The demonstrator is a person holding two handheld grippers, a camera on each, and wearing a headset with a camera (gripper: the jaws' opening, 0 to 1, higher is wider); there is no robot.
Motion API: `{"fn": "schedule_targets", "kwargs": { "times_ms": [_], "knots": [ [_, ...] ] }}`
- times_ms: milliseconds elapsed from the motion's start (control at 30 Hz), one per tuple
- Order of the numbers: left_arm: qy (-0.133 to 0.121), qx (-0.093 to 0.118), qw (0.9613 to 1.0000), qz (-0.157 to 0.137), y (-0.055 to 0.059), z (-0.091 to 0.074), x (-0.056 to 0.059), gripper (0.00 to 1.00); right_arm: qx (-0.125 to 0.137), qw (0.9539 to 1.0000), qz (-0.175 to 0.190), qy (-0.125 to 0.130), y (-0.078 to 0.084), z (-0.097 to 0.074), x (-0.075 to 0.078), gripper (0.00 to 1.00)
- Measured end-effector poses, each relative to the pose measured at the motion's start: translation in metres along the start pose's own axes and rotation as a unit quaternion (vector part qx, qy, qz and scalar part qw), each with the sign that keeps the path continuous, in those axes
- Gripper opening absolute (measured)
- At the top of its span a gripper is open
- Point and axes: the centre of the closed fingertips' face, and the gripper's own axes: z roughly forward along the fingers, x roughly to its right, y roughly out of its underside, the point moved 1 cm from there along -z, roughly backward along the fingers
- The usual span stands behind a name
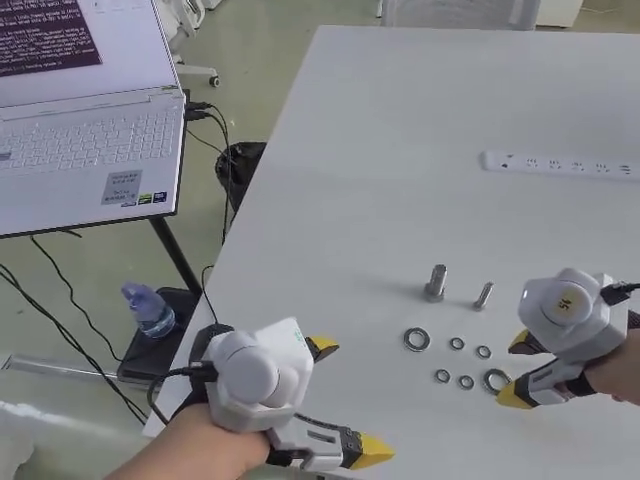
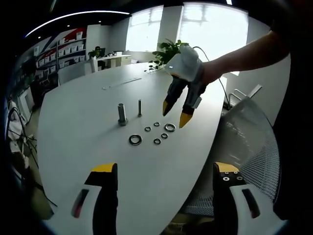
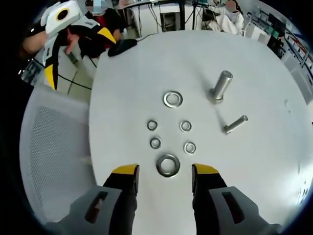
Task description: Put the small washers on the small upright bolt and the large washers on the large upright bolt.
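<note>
Two large washers (image 3: 167, 165), four small washers (image 3: 152, 125), two upright bolts (image 3: 220, 85)

Silver washers (image 3: 167, 165), white table (image 1: 400, 150), yellow-tipped fingers (image 3: 126, 170).

Place: an open-plan office or lab workroom.
Table: a broad white table (image 1: 400, 150) with a rounded end lies under the fingers of the left gripper (image 2: 165, 169) and the right gripper (image 3: 165, 170).
Laptop: an open white laptop (image 1: 90, 150) on a stand, off the table, well beyond and left of the left gripper's fingers.
Power strip: a white power strip (image 1: 560, 163) on the table, far ahead of the right gripper's fingers.
Shelves: stocked shelves (image 2: 63, 49) far ahead-left of the left fingers.
Windows: tall bright windows (image 2: 210, 29) straight ahead of them, with a plant (image 2: 168, 51) in front.
Chair: a mesh chair (image 2: 259, 137) just right of the left gripper's right finger.
People: a seated person (image 3: 227, 17) far beyond the right fingers.
</note>
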Motion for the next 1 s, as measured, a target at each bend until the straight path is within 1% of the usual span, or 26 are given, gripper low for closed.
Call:
{"fn": "schedule_targets", "kwargs": {
  "times_ms": [133,200,300,367,500,633,700,800,933,1000],
  "knots": [
    [-0.001,-0.001,1.0,0.003,0.0,-0.001,-0.004,0.79,-0.015,0.9999,-0.006,-0.002,0.006,0.006,-0.002,0.43],
    [-0.001,-0.001,1.0,0.003,-0.001,-0.002,-0.004,0.78,-0.021,0.9997,-0.015,0.001,0.008,0.008,-0.003,0.43],
    [-0.001,-0.003,1.0,0.004,0.0,-0.002,-0.006,0.77,-0.022,0.9996,-0.016,0.0,0.008,0.011,-0.004,0.43],
    [0.0,-0.003,1.0,0.003,0.0,-0.002,-0.006,0.76,-0.023,0.9995,-0.022,-0.002,0.008,0.013,-0.006,0.43],
    [0.002,-0.005,1.0,0.003,0.001,-0.002,-0.006,0.75,-0.031,0.9989,-0.036,0.003,0.009,0.014,-0.003,0.41],
    [0.005,-0.008,0.9999,0.006,0.002,0.0,-0.004,0.74,-0.035,0.9988,-0.035,0.002,0.009,0.016,-0.001,0.4],
    [0.005,-0.006,0.9999,0.008,0.001,0.0,-0.003,0.74,-0.039,0.9987,-0.032,0.01,0.01,0.017,0.002,0.39],
    [0.007,-0.006,1.0,0.004,0.001,0.001,-0.002,0.73,-0.037,0.9988,-0.028,0.012,0.009,0.017,0.003,0.39],
    [0.007,-0.005,1.0,0.003,0.001,0.001,-0.001,0.72,-0.042,0.9987,-0.025,0.013,0.012,0.019,0.004,0.38],
    [0.006,-0.005,1.0,0.004,0.001,0.001,-0.001,0.72,-0.042,0.9987,-0.025,0.017,0.012,0.019,0.007,0.35]
  ]
}}
